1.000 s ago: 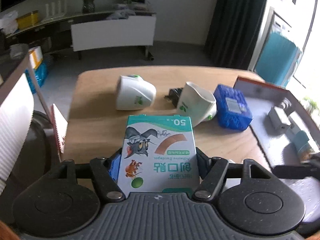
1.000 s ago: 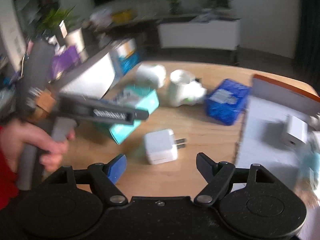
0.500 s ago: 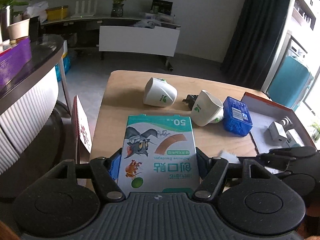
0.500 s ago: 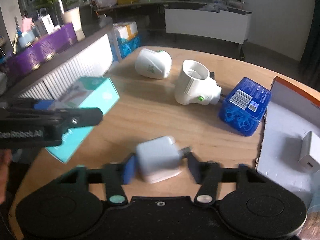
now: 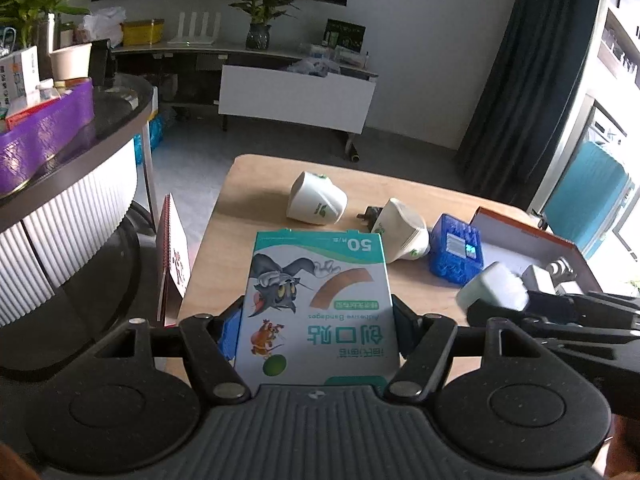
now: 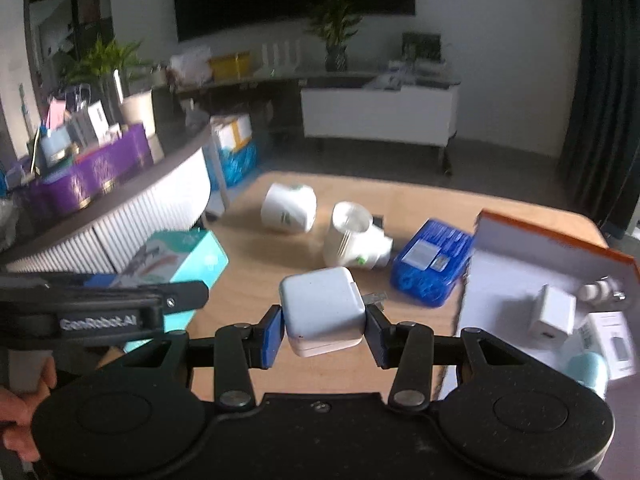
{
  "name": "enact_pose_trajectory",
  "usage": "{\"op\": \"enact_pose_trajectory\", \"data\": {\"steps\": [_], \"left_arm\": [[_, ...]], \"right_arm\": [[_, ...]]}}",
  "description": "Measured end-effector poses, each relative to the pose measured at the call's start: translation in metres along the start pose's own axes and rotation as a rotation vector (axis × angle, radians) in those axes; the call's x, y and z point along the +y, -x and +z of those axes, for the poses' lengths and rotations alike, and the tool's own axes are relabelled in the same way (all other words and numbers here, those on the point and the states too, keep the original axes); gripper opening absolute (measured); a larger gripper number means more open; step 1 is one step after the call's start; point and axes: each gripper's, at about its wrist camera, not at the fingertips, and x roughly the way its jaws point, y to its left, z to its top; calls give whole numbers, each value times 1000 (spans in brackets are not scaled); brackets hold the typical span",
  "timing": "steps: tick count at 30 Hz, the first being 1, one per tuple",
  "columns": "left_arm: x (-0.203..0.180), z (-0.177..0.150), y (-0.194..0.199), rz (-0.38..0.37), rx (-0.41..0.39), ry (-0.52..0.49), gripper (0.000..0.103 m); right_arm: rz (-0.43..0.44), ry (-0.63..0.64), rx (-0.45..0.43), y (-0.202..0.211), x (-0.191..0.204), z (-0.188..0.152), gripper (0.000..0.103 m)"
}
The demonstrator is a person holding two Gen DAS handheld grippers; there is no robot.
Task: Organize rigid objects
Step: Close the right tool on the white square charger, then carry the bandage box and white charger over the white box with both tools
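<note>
While my left gripper [image 5: 316, 328] clamps the bandage box [image 5: 318, 304] above the wooden table [image 5: 248, 208], my right gripper [image 6: 325, 330] pinches the white charger [image 6: 322, 310], prongs pointing right. On table: two tipped white cups [image 6: 289, 208] [image 6: 354, 240], blue case [image 6: 430, 268]. Orange-edged tray [image 6: 492, 280], right: small white adapter [image 6: 552, 316].

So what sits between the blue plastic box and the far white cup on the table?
The second white cup, lying on its side against the blue plastic box, clearest in the right wrist view.

Black fingers [image 6: 376, 338], one blue-padded.
</note>
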Motion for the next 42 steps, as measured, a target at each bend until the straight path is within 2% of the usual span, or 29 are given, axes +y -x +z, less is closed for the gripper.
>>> {"op": "enact_pose_trajectory", "data": {"steps": [16, 42], "left_arm": [[-40, -4, 24, -23, -27, -29, 71], [-95, -3, 17, -85, -8, -80, 71]], "right_arm": [[-48, -37, -72, 58, -19, -2, 53], [-171, -117, -109, 96, -83, -12, 53]]}}
